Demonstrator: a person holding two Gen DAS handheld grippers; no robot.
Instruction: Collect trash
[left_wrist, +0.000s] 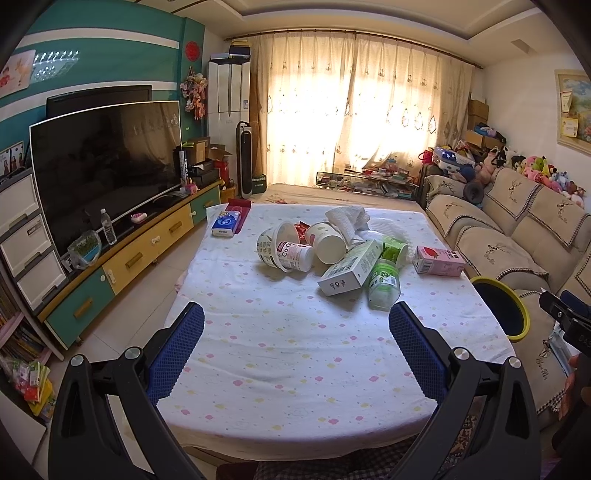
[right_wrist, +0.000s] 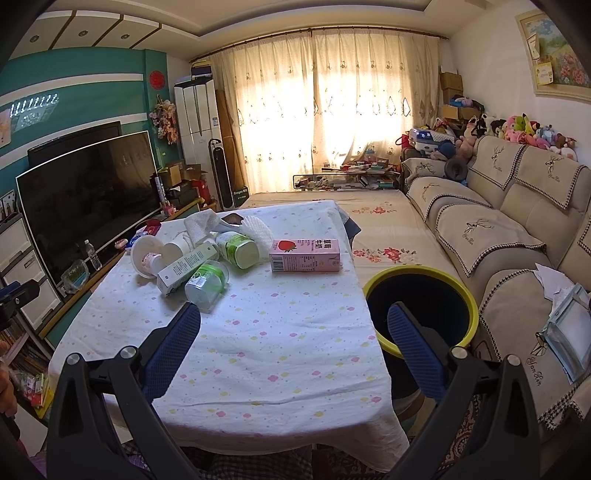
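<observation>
A heap of trash lies on the far half of the table (left_wrist: 280, 354): a white bowl (left_wrist: 275, 243), a paper cup (left_wrist: 327, 242), a crumpled tissue (left_wrist: 347, 218), a long white carton (left_wrist: 349, 269), a green-labelled bottle (left_wrist: 384, 282) and a pink strawberry milk box (left_wrist: 437, 261). In the right wrist view the pink box (right_wrist: 306, 255) lies apart from the heap, nearest the yellow-rimmed dark bin (right_wrist: 421, 306) at the table's right edge. My left gripper (left_wrist: 295, 317) is open above the near tablecloth, empty. My right gripper (right_wrist: 293, 317) is open too, straddling the table edge and the bin.
A blue tissue pack (left_wrist: 226, 223) on a red sleeve sits at the table's far left corner. A TV (left_wrist: 107, 166) on a low cabinet runs along the left. A sofa (right_wrist: 517, 221) flanks the right, behind the bin (left_wrist: 502, 306). A low bed lies beyond the table.
</observation>
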